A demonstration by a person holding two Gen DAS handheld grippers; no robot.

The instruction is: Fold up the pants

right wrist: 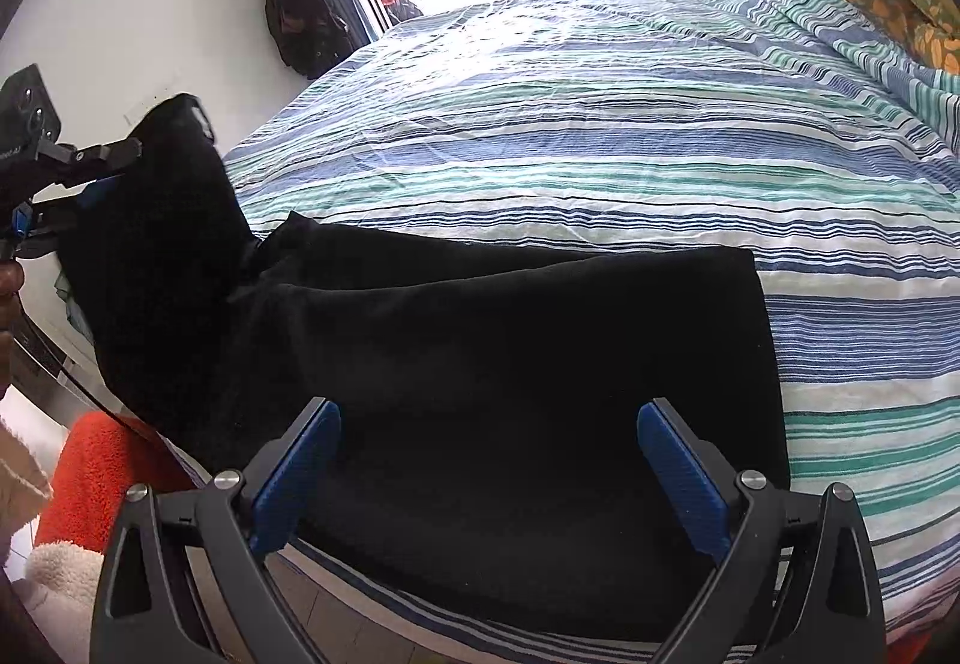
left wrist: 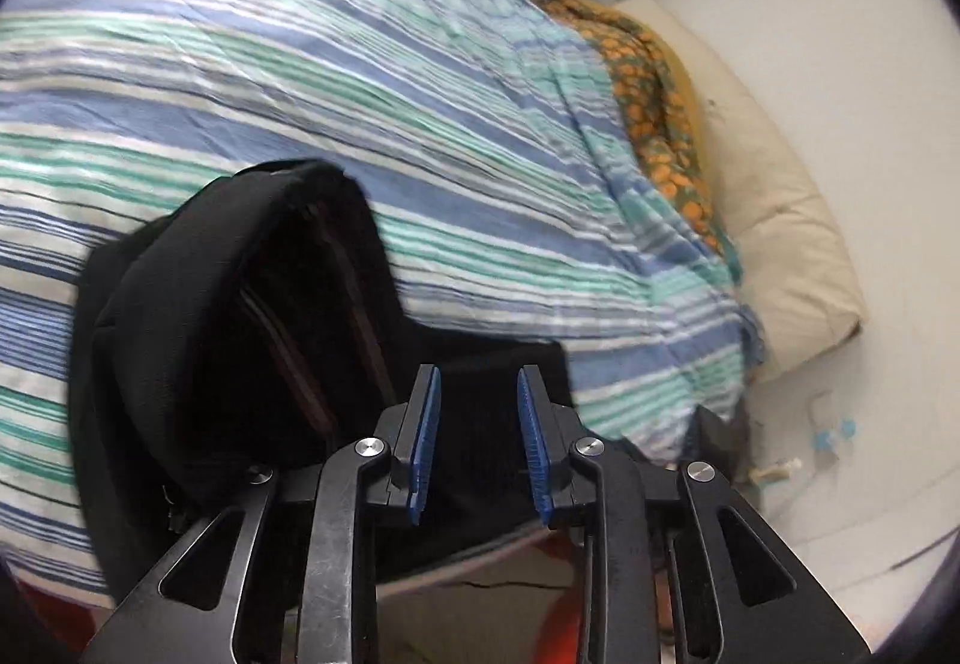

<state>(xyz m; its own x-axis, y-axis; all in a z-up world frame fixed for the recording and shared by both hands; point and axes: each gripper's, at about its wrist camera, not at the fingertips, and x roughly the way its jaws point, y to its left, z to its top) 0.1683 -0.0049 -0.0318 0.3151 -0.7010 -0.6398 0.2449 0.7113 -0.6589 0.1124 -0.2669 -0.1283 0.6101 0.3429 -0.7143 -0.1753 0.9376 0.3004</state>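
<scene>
Black pants (right wrist: 480,352) lie across the near edge of a bed with a striped blue, green and white cover (right wrist: 600,124). The legs lie flat to the right. The waist end (right wrist: 162,220) is lifted at the left. My left gripper (right wrist: 102,172) shows in the right wrist view, at the raised waist. In the left wrist view its jaws (left wrist: 479,436) stand a little apart with black cloth (left wrist: 252,304) between and behind them; the raised waistband arches at the left. My right gripper (right wrist: 489,472) is wide open above the pant legs.
An orange flowered blanket (left wrist: 654,112) and a cream pillow (left wrist: 774,220) lie at the head of the bed by the white wall. An orange and white rug (right wrist: 90,490) lies on the floor at the left. A dark bag (right wrist: 300,10) hangs beside the bright window.
</scene>
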